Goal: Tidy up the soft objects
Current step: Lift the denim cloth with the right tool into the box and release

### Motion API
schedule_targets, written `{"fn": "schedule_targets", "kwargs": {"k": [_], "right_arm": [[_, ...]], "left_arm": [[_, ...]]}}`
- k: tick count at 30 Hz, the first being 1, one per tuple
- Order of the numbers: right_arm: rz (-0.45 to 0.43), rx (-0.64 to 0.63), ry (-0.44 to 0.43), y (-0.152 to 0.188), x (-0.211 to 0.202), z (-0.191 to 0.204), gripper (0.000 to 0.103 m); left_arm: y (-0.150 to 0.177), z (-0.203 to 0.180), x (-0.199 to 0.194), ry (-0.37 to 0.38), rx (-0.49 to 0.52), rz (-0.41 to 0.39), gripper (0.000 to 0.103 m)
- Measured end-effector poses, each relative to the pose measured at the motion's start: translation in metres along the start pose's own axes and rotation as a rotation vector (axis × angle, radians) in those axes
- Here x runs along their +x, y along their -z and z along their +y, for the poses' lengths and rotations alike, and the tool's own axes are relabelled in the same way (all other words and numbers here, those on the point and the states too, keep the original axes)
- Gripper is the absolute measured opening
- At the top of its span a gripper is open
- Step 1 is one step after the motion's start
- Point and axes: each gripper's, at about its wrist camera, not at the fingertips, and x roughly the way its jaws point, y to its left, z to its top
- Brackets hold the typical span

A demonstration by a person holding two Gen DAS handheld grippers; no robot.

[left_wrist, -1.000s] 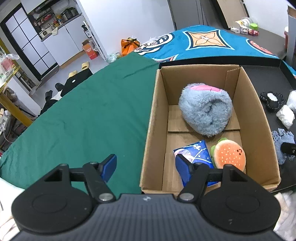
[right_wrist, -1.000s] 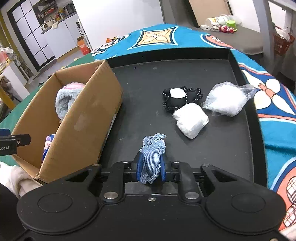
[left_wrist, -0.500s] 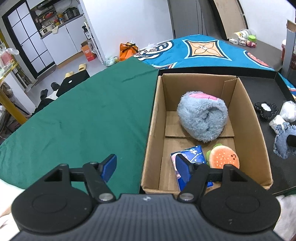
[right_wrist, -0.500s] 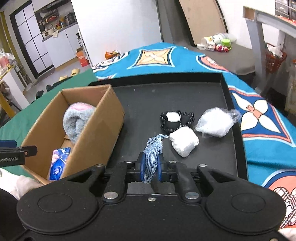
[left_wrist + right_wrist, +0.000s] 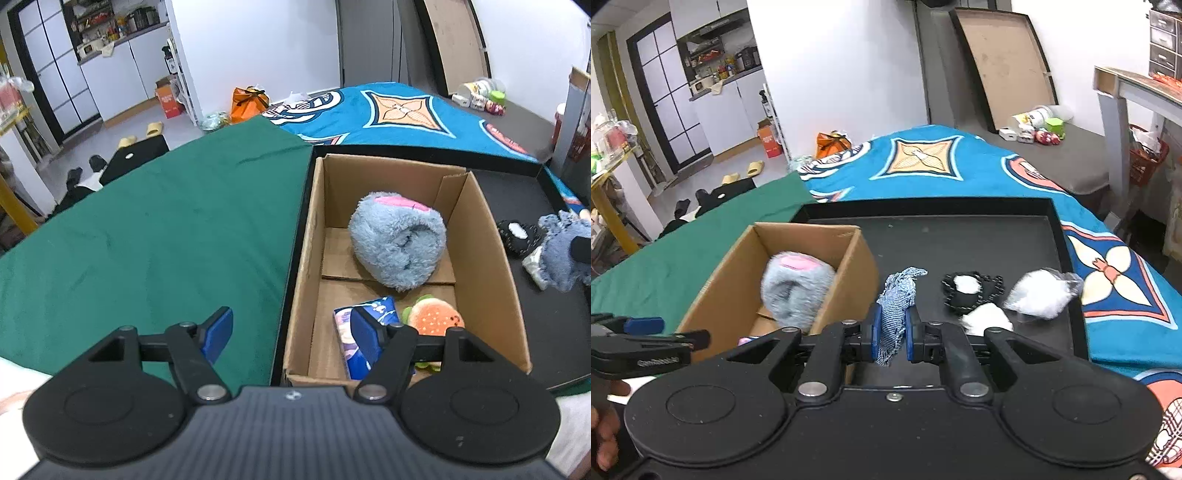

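While the right gripper [image 5: 891,338] clamps a blue cloth [image 5: 895,308] between its blue pads, the cloth hangs above the black tray [image 5: 960,236], just right of the cardboard box [image 5: 846,284]. It looks light and limp: the frayed top flops over and a tail droops below the pads, so it should sag and swing rather than hold a shape. The grip sits about mid-length, which seems sound; a hold nearer one end would likely leave more dangling to catch on the box wall.

The left gripper [image 5: 291,334] stands open with nothing between its pads, poised over the near left corner of the box, one pad above the green cover [image 5: 147,240].

Inside the box lie a fluffy blue plush [image 5: 397,245], a blue packet [image 5: 364,334] and a burger toy [image 5: 434,319]; the left strip of its floor is bare and looks like the easiest drop spot. The near right wall is the edge to clear. On the tray remain a black and white piece [image 5: 967,291], a white wad [image 5: 988,319] and a clear bag of white fluff [image 5: 1041,293], close together, with open tray behind them.
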Motion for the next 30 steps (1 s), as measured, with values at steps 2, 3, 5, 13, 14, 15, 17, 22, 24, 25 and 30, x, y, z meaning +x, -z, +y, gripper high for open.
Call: {"fn": "schedule_targets", "kwargs": {"k": [2, 3, 5, 13, 14, 15, 17, 22, 24, 25, 30], "right_arm": [[-0.004, -0.002, -0.009, -0.004, -0.002, 0.007, 0.013], [-0.007, -0.010, -0.015, -0.006, -0.003, 0.013, 0.013], [-0.017, -0.026, -0.021, -0.009, -0.006, 0.021, 0.013], [-0.025, -0.066, -0.037, -0.020, -0.007, 0.052, 0.013], [-0.024, -0.070, -0.038, -0.021, -0.006, 0.054, 0.013], [-0.023, -0.073, -0.038, -0.022, -0.006, 0.057, 0.013], [-0.021, -0.079, -0.042, -0.024, -0.004, 0.063, 0.013], [-0.017, -0.107, -0.049, -0.026, 0.001, 0.079, 0.013], [-0.014, -0.114, -0.054, -0.027, 0.005, 0.086, 0.013], [-0.011, -0.117, -0.057, -0.028, 0.007, 0.089, 0.013], [-0.001, -0.140, -0.085, -0.028, 0.015, 0.107, 0.014]], "left_arm": [[0.000, 0.002, 0.001, 0.016, -0.010, 0.004, 0.069], [0.001, 0.003, 0.001, 0.021, -0.011, 0.006, 0.069], [0.002, 0.003, 0.000, 0.032, -0.013, -0.002, 0.069], [0.004, 0.011, -0.001, 0.075, -0.044, -0.013, 0.062], [0.005, 0.012, -0.001, 0.080, -0.048, -0.012, 0.059], [0.005, 0.014, 0.000, 0.089, -0.054, -0.008, 0.056], [0.005, 0.016, 0.003, 0.103, -0.066, 0.003, 0.049], [0.006, 0.023, 0.010, 0.144, -0.095, 0.035, 0.035], [0.007, 0.026, 0.013, 0.155, -0.110, 0.047, 0.026], [0.008, 0.027, 0.014, 0.166, -0.117, 0.051, 0.024], [0.009, 0.033, 0.018, 0.190, -0.143, 0.058, 0.013]]}}
